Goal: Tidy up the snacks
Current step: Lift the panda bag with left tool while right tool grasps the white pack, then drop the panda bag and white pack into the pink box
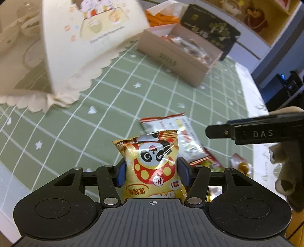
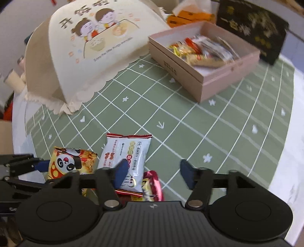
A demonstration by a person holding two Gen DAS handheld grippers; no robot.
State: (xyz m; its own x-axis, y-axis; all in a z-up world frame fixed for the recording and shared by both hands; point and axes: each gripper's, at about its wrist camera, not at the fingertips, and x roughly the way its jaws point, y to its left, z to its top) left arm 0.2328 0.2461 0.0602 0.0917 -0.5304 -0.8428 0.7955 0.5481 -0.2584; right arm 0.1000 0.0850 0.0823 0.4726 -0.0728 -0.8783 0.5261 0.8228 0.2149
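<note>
My left gripper is shut on a yellow panda snack packet and holds it above the green checked tablecloth. The same packet shows at the left of the right wrist view, pinched by the left gripper's fingers. My right gripper is open and empty, above a white snack packet and a red packet lying on the cloth. The white packet also lies behind the panda packet. A pink open box with several snacks stands at the far right; it also shows in the left wrist view.
A cream mesh food cover with cartoon children stands at the far left, also in the left wrist view. A black box and orange packets lie behind the pink box. White table margin runs along the right.
</note>
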